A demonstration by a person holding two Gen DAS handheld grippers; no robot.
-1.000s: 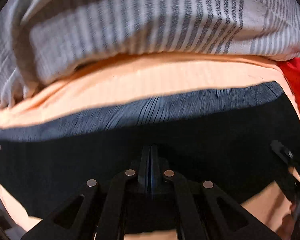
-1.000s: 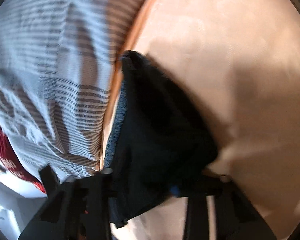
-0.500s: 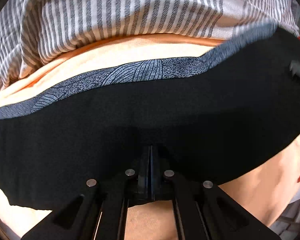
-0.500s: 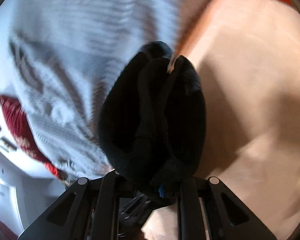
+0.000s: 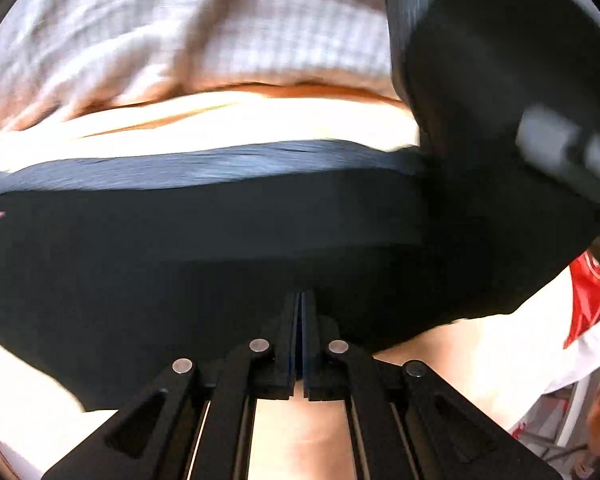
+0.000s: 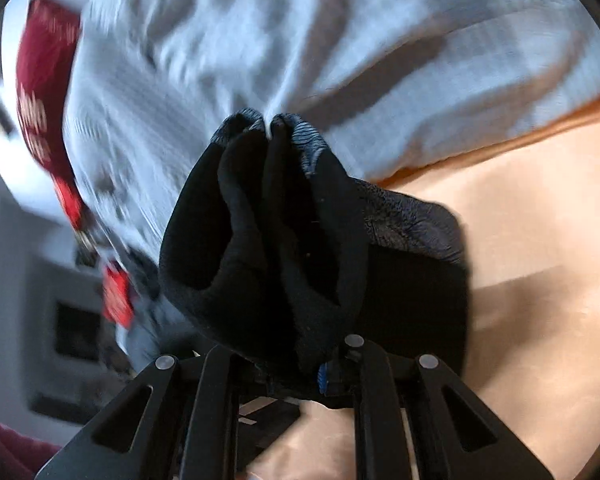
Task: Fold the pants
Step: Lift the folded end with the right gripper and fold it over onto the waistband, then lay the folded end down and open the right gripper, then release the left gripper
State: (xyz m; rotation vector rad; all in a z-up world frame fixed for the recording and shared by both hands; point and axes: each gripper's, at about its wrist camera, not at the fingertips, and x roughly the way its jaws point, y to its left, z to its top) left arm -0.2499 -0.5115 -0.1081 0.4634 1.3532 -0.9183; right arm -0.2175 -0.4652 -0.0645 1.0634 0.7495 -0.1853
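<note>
One pair of black pants (image 5: pixel 204 264) hangs over the peach bed sheet (image 5: pixel 228 120), near one striped blanket (image 6: pixel 340 48). The left tool (image 5: pixel 301 320) is clenched on its near edge; the right tool (image 6: pixel 296 364) grasps a bunched part.

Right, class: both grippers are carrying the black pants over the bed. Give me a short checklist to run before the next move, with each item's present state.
1. Left gripper clamped on the black pants: ok, jaws shut on the cloth edge.
2. Right gripper holding its bunched end of the pants: ok, cloth fills the jaws.
3. Fabric flat between the two grips: not ok, the right end is gathered in folds.
4. Peach sheet bare for laying down: ok in the part shown.
5. Striped bedding clear of the pants: cannot tell, the pictures are blurred.
</note>
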